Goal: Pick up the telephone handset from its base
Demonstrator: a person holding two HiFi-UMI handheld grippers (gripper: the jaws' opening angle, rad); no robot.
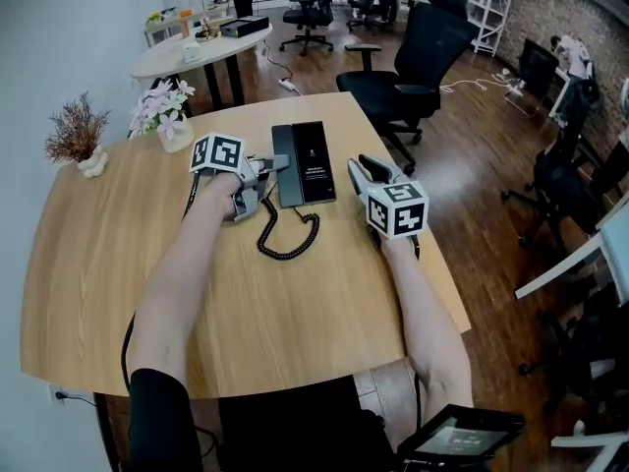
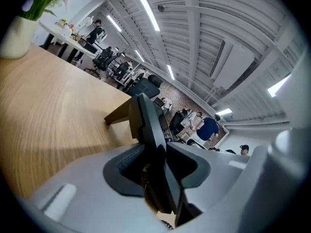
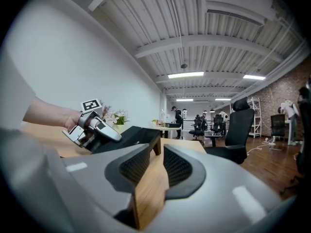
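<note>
Your left gripper (image 1: 269,168) pinches the slim black telephone handset (image 1: 286,191), which lies along the left side of its flat black base (image 1: 314,160) on the light wooden table (image 1: 118,264). The coiled black cord (image 1: 290,239) trails toward you. Your right gripper (image 1: 362,170) is just right of the base, jaws spread, gripping nothing.

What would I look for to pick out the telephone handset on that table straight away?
Start at the big wooden table; towards its far edge lies a flat black telephone base. The handset is the narrow black bar along the base's left side. It is the one thing clamped in the left gripper, and a curly black cord lies just below it.
</note>
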